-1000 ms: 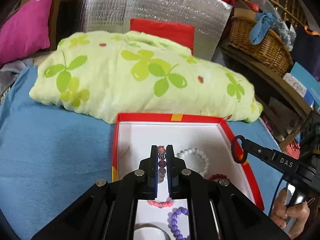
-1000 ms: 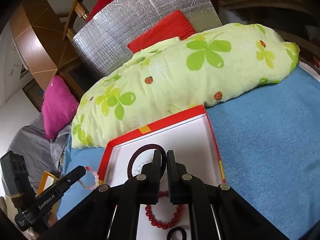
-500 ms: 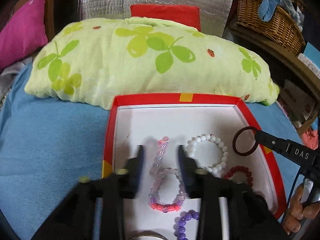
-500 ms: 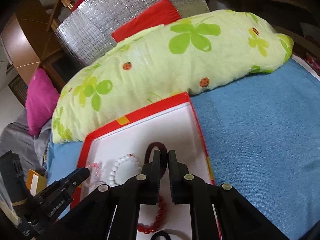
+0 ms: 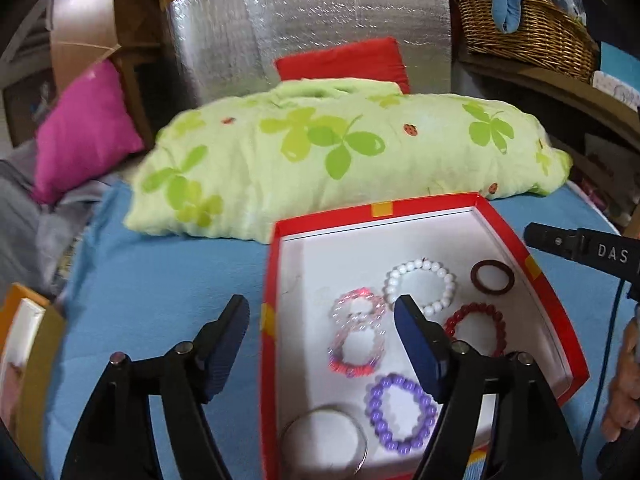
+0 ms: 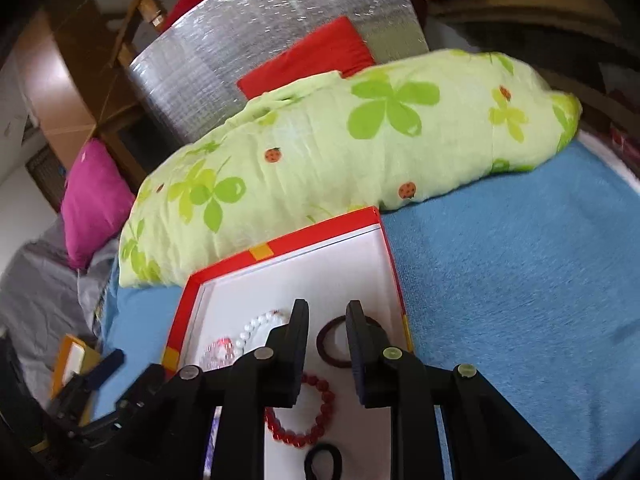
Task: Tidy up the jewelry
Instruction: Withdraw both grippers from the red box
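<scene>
A red box [image 5: 556,320] with a white floor lies on the blue bedcover. In it lie a pink translucent bracelet [image 5: 356,332], a white bead bracelet [image 5: 420,286], a dark brown ring [image 5: 493,276], a red bead bracelet [image 5: 476,328], a purple bead bracelet [image 5: 402,412] and a silver bangle [image 5: 324,440]. My left gripper [image 5: 320,304] hovers over the box's left wall, jaws opening wide, with nothing gripped. My right gripper [image 6: 326,308] is just above the brown ring [image 6: 332,344]. Its jaws are opening and the ring lies free on the floor. A black hair tie [image 6: 324,460] lies nearest.
A green clover-print pillow [image 5: 340,160] lies right behind the box. Behind the pillow are a pink cushion [image 5: 84,128], a red cushion [image 5: 344,64] and a silver foil panel [image 5: 312,20]. A wicker basket [image 5: 524,36] stands at the far right. An orange box [image 5: 28,344] sits left. A hand [image 5: 624,380] is at the right edge.
My left gripper let the pink bracelet drop into the box, spread wide and pulled back to the left. My right gripper lowered the brown ring onto the box floor and its jaws parted.
</scene>
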A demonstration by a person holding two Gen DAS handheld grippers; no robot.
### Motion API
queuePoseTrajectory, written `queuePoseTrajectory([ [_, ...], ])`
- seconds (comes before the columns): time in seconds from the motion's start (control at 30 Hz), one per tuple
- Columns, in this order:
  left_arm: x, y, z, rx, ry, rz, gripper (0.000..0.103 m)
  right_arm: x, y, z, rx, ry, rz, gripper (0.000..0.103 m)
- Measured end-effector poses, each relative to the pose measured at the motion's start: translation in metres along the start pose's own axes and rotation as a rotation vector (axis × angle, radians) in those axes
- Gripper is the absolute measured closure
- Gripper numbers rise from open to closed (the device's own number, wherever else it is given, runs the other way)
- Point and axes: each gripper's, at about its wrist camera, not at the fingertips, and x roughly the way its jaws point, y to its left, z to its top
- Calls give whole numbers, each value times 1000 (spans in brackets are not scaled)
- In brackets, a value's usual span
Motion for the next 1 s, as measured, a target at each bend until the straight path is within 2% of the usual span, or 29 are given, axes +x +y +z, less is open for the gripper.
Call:
queuePoseTrajectory([
  [0.2, -34, 11, -9, -45, -14, 106, 24, -34, 21, -19, -149, 2, -40, 81],
  [0.3, -55, 18, -16, -61, -44, 145, 22, -52, 25, -32, -188, 1, -44, 77],
  [0.37, -68, 21, -20, -63, -51, 162, 21, -68, 26, -40, -188, -8, -34, 70],
  [0.4, -74, 22, -23, -62, -56, 170, 21, -73, 26, -42, -184, -14, -31, 63],
  [0.43, -82, 23, -26, -58, -62, 178, 21, -83, 27, -47, -180, -30, -30, 51],
  [0.5, -95, 24, -33, -52, -66, 189, 21, -98, 30, -55, -186, -66, -38, 43],
  [0.7, -141, 29, -59, -50, -103, 213, 18, -140, 40, -95, -238, -124, -84, 43],
  [0.87, -183, 34, -85, -103, -112, 180, 17, -173, 45, -138, -268, -119, -134, 43],
  [1.0, -211, 32, -103, -98, -110, 194, 17, -200, 53, -160, -300, -125, -154, 43],
])
